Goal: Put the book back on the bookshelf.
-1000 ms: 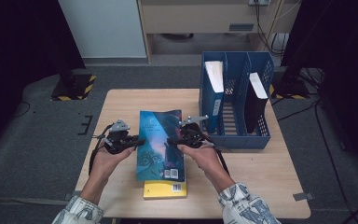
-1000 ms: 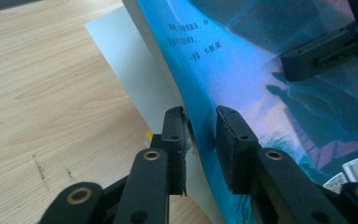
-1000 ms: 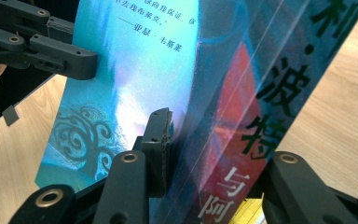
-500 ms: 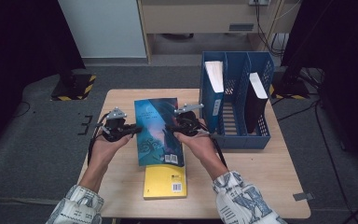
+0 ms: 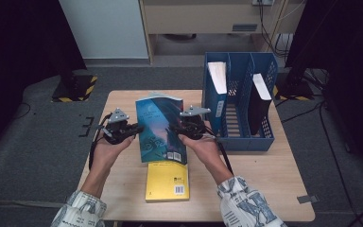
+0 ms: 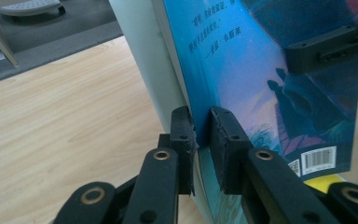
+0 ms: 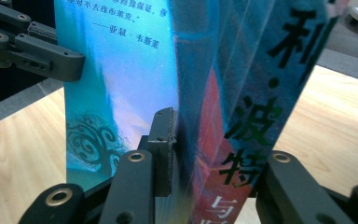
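— Where's the book (image 5: 161, 127)?
— Lifted off the worktop (image 5: 274, 175), tilted, long axis pointing away from me. My left hand-held gripper (image 5: 133, 128) pinches its cover edge, the right (image 5: 176, 126) clamps its spine.
— And the rack (image 5: 238, 101)?
— Just right of my right hand.

Both forearms wear sleeves (image 5: 246, 201) of white cloth with a blue-grey printed pattern. The left gripper (image 5: 134, 128) and the right gripper (image 5: 176, 127) are black, each with a grey three-cornered plate on top and a black cable. The jaws are flat black links with brass-coloured rivets; the pads (image 6: 182, 133) seem to be dark rubber.
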Demonstrator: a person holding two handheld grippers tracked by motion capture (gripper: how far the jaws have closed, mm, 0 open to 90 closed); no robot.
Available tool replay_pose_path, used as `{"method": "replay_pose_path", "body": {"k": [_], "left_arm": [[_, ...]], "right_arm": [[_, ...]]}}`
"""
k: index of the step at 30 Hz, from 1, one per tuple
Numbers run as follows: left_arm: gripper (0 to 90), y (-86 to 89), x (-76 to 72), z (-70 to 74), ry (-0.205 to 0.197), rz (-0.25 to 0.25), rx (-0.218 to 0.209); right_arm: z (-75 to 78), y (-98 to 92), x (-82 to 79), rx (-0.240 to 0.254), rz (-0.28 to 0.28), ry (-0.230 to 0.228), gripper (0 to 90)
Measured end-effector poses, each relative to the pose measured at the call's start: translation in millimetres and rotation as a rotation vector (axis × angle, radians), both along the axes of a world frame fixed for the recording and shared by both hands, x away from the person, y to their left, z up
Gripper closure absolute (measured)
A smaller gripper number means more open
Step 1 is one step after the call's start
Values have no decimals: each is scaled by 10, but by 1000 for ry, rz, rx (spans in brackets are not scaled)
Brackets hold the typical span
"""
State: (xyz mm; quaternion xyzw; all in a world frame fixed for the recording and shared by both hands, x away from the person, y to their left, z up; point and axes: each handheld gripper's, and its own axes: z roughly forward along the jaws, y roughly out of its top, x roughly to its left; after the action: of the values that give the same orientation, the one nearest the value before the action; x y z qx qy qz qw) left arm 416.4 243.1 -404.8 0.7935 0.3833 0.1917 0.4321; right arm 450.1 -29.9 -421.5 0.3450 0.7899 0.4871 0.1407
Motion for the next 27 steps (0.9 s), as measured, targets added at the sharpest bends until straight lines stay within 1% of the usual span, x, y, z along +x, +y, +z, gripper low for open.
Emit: {"method": "replay_pose_path", "body": {"k": [2,6,7,9,10,12,14,15,17,22,24,25,27], "left_arm": [[794,11,-83,-4,-7,-6,-3],[796,29,-222,-33,-16,-16,-20],[798,32,-239,-41,-14,-15,-23],[801,24,-245,-46,-10,-8,-26],[802,18,-226,-39,-4,-5,-19],[802,14,-177,-24,8,-4,-7],[805,24,-129,-8,12,-5,-2],[805,29,-100,0,10,-5,-2],[807,28,-49,15,5,1,10],[808,7,102,34,1,15,15],[808,7,113,31,-1,14,13],[809,9,103,24,-5,12,3],[809,19,63,16,-10,2,-5]], "right_arm": [[-12,-16,-91,4,9,-17,663],[-47,-49,-237,22,22,-27,652],[-60,-56,-277,18,28,-31,650],[-73,-58,-309,20,32,-39,664],[-70,-52,-304,12,39,-44,671],[-52,-34,-259,2,39,-37,678],[-31,-20,-218,5,34,-40,691],[-19,-16,-189,14,29,-39,696],[11,-4,-126,16,22,-50,707],[67,23,21,20,-5,-71,722],[54,18,41,27,-8,-85,723],[39,10,38,31,-7,-88,722],[15,-11,1,47,-9,-87,721]]}}
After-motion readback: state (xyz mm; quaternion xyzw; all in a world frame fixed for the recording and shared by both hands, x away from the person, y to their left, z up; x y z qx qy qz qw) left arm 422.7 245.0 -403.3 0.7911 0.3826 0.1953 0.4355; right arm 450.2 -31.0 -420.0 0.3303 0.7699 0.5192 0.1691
